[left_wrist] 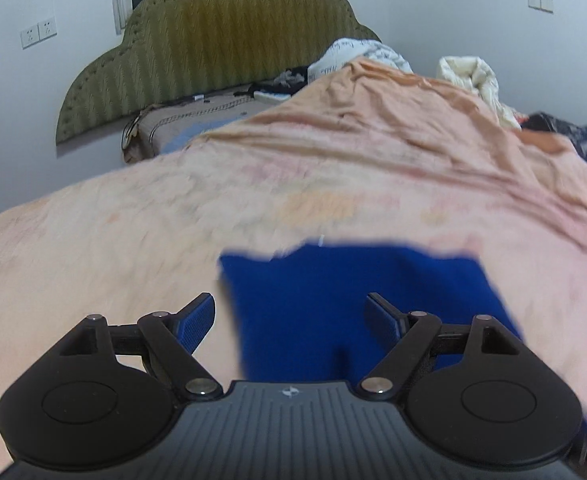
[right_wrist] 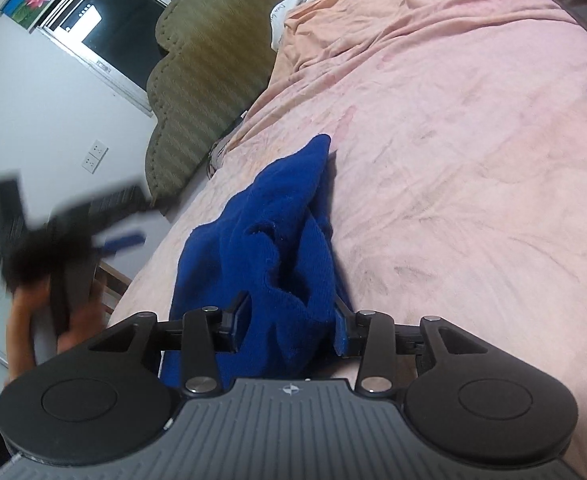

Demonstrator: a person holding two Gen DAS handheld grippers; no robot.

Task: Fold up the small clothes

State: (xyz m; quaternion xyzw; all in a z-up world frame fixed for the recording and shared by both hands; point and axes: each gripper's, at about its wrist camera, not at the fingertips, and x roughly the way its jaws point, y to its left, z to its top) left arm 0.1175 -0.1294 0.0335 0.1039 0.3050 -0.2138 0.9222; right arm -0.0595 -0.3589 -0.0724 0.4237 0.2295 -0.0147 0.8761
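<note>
Pink bedding is spread over a bed with a green headboard. On it a blue garment is bunched. The right gripper is half parted around its near end, apparently without pressing. The left gripper is spread wide and empty above the garment.

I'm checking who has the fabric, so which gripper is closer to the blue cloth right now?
Right. The right gripper has the blue cloth bunched between its partly open fingers. The left gripper stands wide open and empty, off to the cloth's side.
</note>
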